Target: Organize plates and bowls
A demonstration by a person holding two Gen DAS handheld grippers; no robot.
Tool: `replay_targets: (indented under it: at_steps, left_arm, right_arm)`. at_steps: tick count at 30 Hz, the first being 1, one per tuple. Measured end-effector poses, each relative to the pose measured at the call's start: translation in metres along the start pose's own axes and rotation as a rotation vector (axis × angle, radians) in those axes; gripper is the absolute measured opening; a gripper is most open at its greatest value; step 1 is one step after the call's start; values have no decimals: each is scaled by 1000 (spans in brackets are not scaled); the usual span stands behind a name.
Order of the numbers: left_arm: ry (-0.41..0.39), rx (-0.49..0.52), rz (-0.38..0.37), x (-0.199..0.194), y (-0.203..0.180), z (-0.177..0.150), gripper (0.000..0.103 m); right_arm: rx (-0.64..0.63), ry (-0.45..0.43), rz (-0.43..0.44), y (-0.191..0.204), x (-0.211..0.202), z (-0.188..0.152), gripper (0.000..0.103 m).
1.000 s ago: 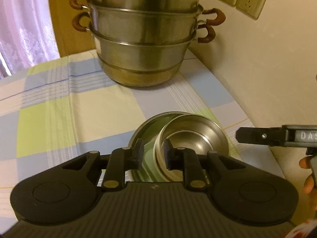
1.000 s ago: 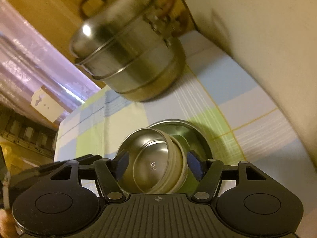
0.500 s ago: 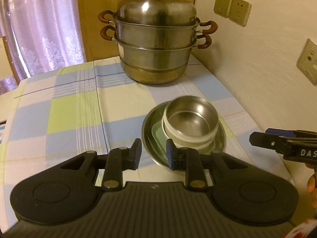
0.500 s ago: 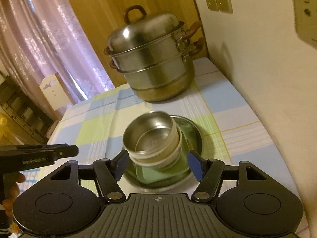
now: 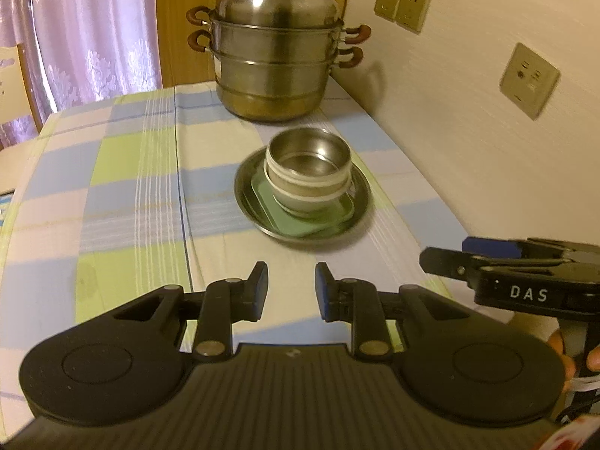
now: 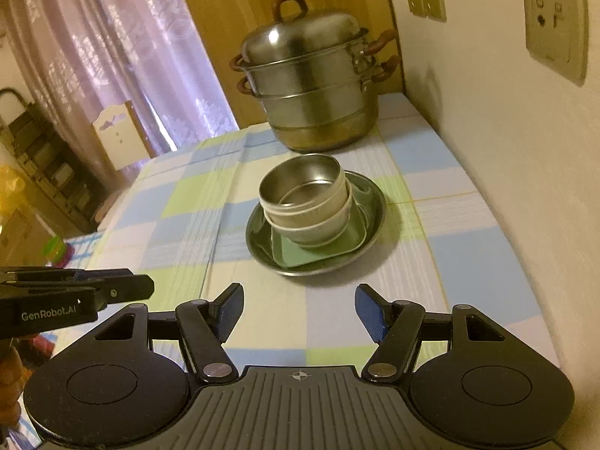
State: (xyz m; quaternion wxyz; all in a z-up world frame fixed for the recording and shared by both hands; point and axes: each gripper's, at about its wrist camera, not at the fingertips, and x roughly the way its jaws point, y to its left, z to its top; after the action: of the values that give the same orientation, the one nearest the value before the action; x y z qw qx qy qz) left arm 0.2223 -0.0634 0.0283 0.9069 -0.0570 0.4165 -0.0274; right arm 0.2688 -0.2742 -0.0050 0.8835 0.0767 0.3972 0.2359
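Note:
A round steel plate (image 5: 360,202) (image 6: 375,195) lies on the checked tablecloth. On it sits a green square plate (image 5: 300,221) (image 6: 300,253), then a white bowl (image 5: 311,198) (image 6: 318,227), with a steel bowl (image 5: 309,152) (image 6: 300,180) nested on top. My left gripper (image 5: 290,285) is open and empty, well short of the stack. My right gripper (image 6: 298,309) is open wide and empty, also back from the stack. Each gripper shows at the edge of the other's view.
A large lidded steel steamer pot (image 5: 275,56) (image 6: 311,86) stands behind the stack near the wall (image 5: 468,112). Wall sockets (image 5: 528,78) are on the right. Curtains (image 5: 86,30) and a chair (image 6: 116,135) lie beyond the table's far left edge.
Both grippers have pulled back and up from the stacked bowls. The stack stays on the steel plate and has shrunk in both views.

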Motion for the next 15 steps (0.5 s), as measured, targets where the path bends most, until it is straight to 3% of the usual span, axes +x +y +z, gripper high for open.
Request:
replay_targets:
  at_steps: [15]
  left_arm:
    - [32,-47,-2,-34,-31,-62,24]
  right_arm:
    - [-53,31,3,8,-49,-53,66]
